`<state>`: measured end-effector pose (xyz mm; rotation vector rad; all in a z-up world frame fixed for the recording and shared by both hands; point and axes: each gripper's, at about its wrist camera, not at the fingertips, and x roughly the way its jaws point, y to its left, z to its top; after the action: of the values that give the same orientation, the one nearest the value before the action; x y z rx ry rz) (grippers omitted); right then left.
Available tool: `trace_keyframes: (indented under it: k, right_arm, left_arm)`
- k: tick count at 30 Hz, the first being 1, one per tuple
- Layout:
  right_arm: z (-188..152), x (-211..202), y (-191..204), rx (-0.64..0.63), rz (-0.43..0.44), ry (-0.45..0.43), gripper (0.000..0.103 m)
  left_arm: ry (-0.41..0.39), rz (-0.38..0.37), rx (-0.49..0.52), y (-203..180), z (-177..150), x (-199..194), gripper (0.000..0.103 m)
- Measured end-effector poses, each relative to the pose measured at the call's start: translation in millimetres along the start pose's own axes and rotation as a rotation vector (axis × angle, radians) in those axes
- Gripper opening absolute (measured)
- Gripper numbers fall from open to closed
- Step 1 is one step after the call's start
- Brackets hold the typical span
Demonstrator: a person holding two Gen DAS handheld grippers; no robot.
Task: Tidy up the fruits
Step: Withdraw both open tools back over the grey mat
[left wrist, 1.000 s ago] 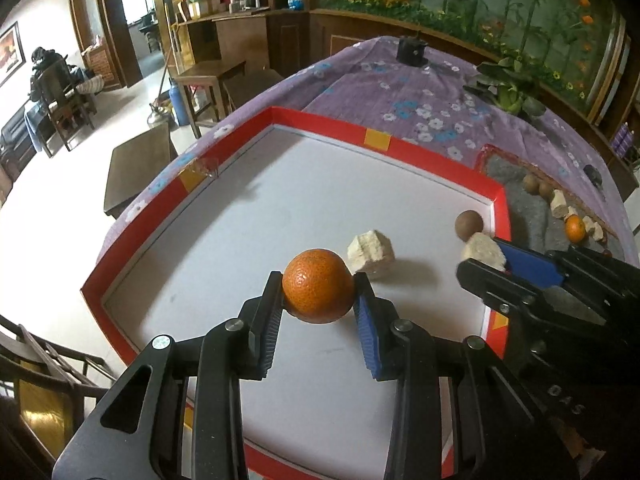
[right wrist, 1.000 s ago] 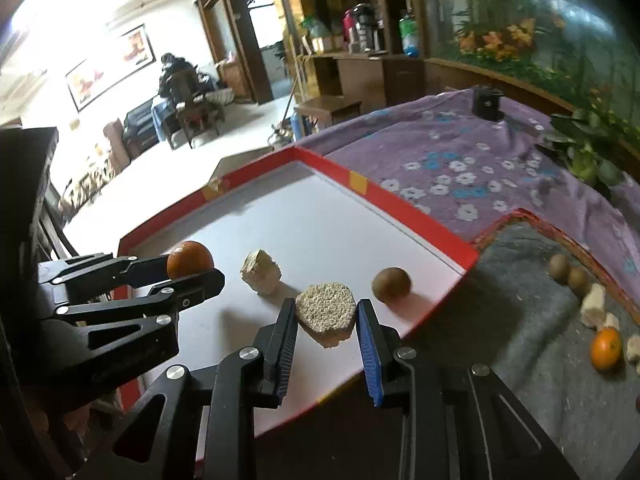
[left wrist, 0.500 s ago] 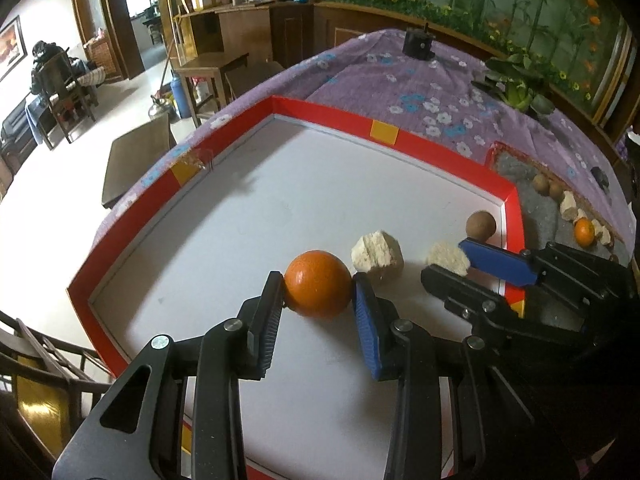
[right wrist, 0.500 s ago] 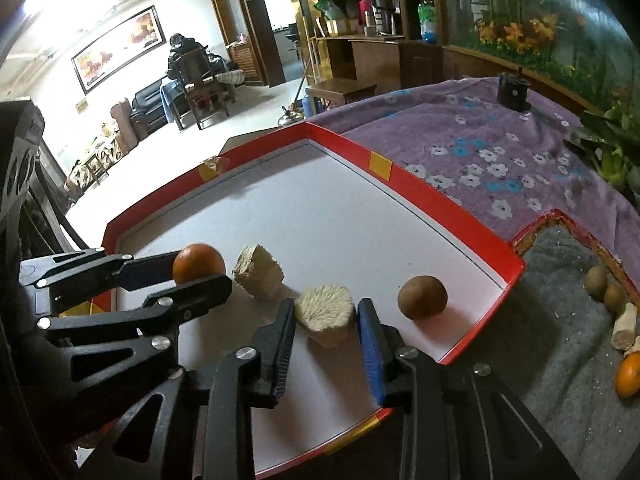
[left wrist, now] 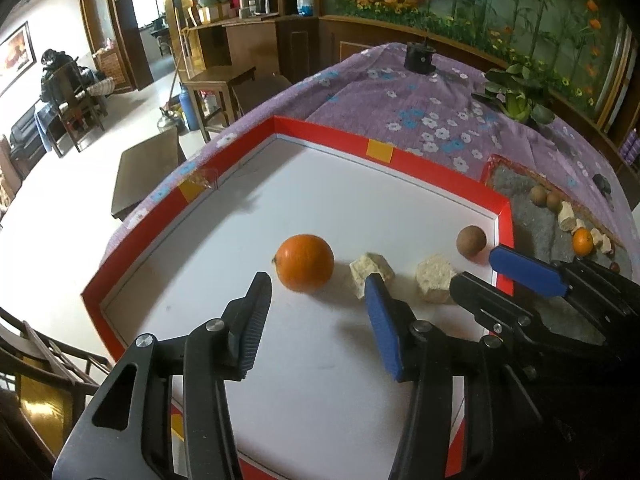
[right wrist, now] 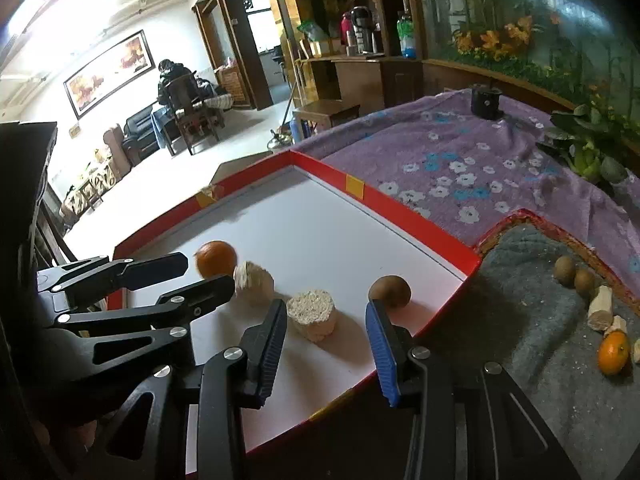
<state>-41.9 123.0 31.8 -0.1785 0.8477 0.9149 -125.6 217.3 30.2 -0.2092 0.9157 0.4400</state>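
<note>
Left wrist view: left gripper (left wrist: 316, 288) jaws opening, already wide, nothing pinched; orange (left wrist: 305, 263) sits on the white floor of the red-rimmed tray (left wrist: 400, 160), just ahead of the fingertips and clear of both pads. Release step, so best to back straight out with the jaws spread, no sideways nudge, since the orange looks ready to roll. Pale chunk (left wrist: 372, 270) lies just beside the blue pad. Right wrist view: right gripper (right wrist: 326, 314) jaws also opening, moderately wide; cut pale round piece (right wrist: 313, 314) stands on the tray between them, pads apart from it. Withdraw clear of the brown kiwi-like fruit (right wrist: 390, 291) by the blue fingertip. Only this view shows the grey mat (right wrist: 520, 320) well, with more fruit waiting: small orange (right wrist: 613, 352), two brown ones, pale pieces.
</note>
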Motion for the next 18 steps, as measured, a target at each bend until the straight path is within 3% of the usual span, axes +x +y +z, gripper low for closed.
trace_keyframes:
  k: [4,8,18]
  right_arm:
    - [0,-12,4,-0.013,-0.027,-0.026,0.04]
    - [-3,-28,-2,0.005,-0.046,-0.063,0.048]
    - [-23,-64,-47,0.111,-0.149,-0.089,0.049]
  left_arm:
    - [-0.015,0.002,-0.007,-2,1,-7,0.049]
    - [-0.03,-0.01,0.0,-11,3,-14,0.049]
    - [-0.048,-0.089,0.052,-58,8,-24,0.049]
